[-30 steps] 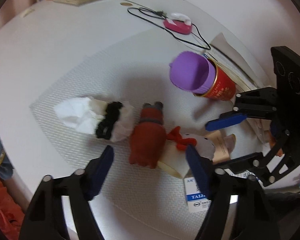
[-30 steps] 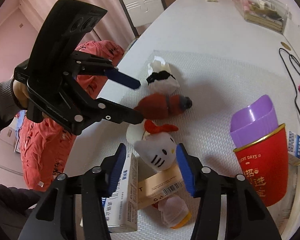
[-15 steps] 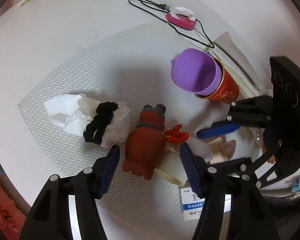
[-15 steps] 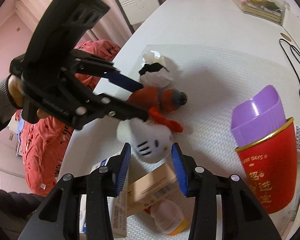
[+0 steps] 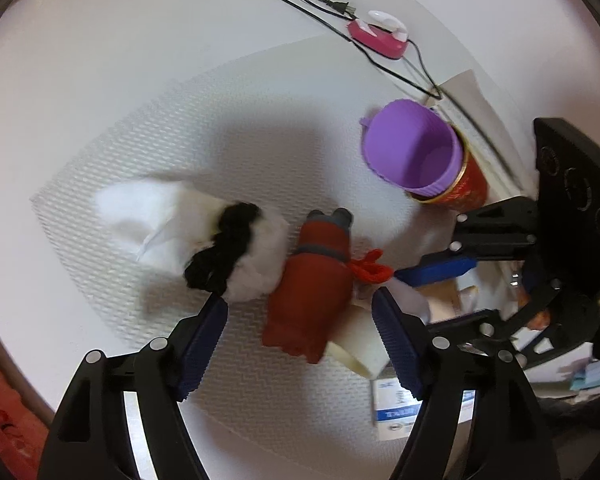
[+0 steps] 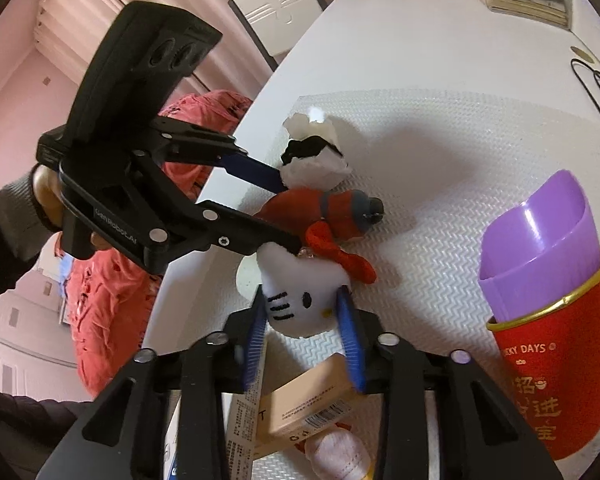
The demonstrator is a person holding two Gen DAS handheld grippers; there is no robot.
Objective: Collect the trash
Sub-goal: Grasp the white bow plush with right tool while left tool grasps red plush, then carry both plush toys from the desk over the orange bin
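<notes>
Right wrist view: my right hand-held gripper has just been closing and now pinches the cat plush. I'd squeeze firmly before lifting; my left hand-held gripper gapes around the red plush, gripping nothing.

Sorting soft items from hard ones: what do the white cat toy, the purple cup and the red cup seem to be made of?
White cat toy: plush fabric, fuzzy matte nap, stitched whiskers and a red cloth bow.
Purple cup: probably plastic, smooth with a soft sheen and a moulded step near its rim.
Red cup: likely coated paper, printed lettering and a gold rim; could be thin plastic.
</notes>
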